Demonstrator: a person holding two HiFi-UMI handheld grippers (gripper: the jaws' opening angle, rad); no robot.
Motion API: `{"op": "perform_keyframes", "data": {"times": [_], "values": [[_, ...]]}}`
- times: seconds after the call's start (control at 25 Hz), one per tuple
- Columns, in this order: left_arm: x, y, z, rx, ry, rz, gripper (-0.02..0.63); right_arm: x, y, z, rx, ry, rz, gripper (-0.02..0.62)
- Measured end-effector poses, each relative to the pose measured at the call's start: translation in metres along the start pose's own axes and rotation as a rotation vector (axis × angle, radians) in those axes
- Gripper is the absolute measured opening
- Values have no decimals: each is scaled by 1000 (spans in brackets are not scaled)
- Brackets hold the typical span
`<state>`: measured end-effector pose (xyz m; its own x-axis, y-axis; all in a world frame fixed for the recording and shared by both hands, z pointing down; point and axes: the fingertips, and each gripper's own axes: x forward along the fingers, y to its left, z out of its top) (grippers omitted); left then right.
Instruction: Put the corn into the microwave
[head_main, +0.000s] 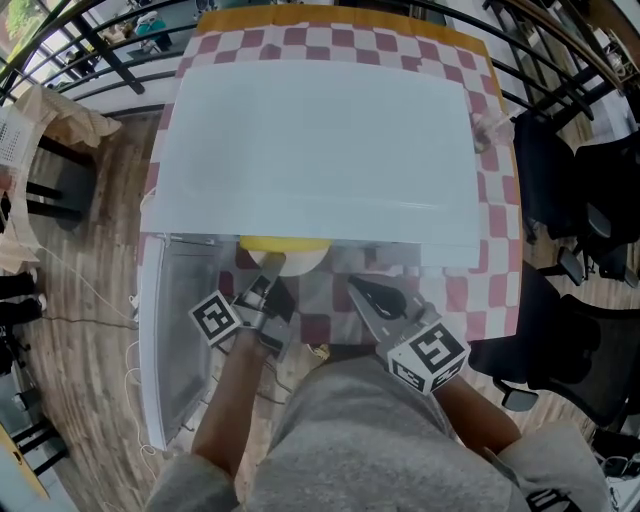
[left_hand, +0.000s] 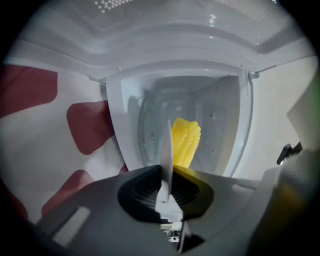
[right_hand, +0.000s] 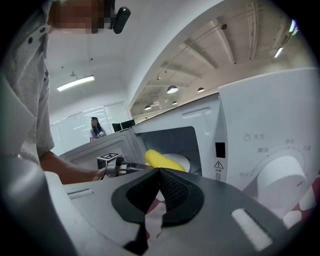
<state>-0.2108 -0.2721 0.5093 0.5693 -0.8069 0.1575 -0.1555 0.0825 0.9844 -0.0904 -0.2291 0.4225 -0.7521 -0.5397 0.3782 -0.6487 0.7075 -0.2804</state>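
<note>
Holding corn (head_main: 285, 243) on a plate (head_main: 300, 262) at the mouth of the open microwave (head_main: 320, 140).

Left gripper (head_main: 262, 285) has its jaws closed on the plate's thin white rim. The corn lies across the plate, already partly inside the cavity, with the door (head_main: 170, 330) swung out to the left. Right gripper (head_main: 362, 292) hangs just beside, in front of the oven, jaws closed on nothing. The cob looks light and stiff, but round enough to roll on a smooth plate, so the rim grip probably has to stay level. Taken directly, the cob's middle, gripped across its width, seems the safest place to hold.
</note>
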Motion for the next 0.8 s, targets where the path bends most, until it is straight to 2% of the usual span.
{"op": "perform_keyframes", "data": {"times": [0.56,0.8], "values": [[25,8,9,-23,16,43,38,6,-1,-1,11,12,4,-2],[26,13,7,-79,7,45,38,6,1,-1,10,14,3,-2]]}}
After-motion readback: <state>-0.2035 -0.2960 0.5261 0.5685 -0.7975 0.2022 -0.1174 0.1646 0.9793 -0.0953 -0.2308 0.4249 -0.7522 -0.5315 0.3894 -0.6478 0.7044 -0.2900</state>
